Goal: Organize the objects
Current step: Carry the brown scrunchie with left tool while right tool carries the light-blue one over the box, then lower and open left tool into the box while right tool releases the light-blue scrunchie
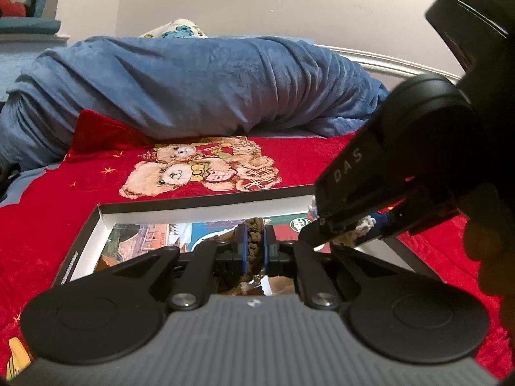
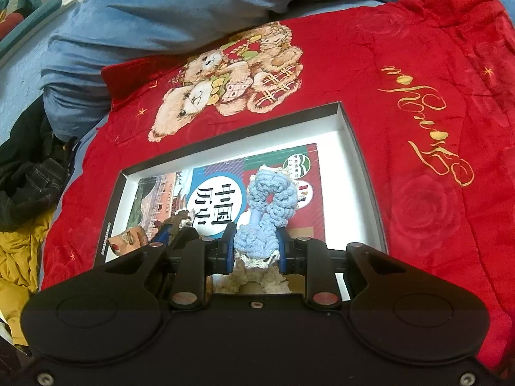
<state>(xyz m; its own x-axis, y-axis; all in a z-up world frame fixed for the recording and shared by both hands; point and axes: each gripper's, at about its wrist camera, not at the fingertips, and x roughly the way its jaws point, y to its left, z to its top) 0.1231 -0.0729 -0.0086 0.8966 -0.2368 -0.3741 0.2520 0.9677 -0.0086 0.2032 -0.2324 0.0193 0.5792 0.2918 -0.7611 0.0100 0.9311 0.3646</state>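
Observation:
A shallow box [image 1: 199, 202] [image 2: 231, 128] with a black rim and white inside lies on a red blanket, with a printed card [image 2: 225, 173] flat on its floor. My left gripper [image 1: 256, 246] is shut on a brown crocheted scrunchie [image 1: 256, 228] just above the box. My right gripper [image 2: 256, 241] is shut on a light blue crocheted scrunchie [image 2: 273, 193], whose loop stands up beyond the pads, and a cream crocheted piece [image 2: 251, 278] bunches beneath it. The right gripper [image 1: 341, 234] reaches in from the right, close beside the left. The left gripper's fingertips [image 2: 161, 234] show at the box's left side.
The red teddy-bear blanket [image 1: 289, 160] [image 2: 418, 64] covers the bed around the box. A bulky blue blanket [image 1: 209, 80] [image 2: 177, 6] lies behind it. Dark clothes [image 2: 25, 177] and a yellow cloth [image 2: 19, 257] are piled at the left. A small wrapped item [image 2: 127, 241] lies in the box's near left corner.

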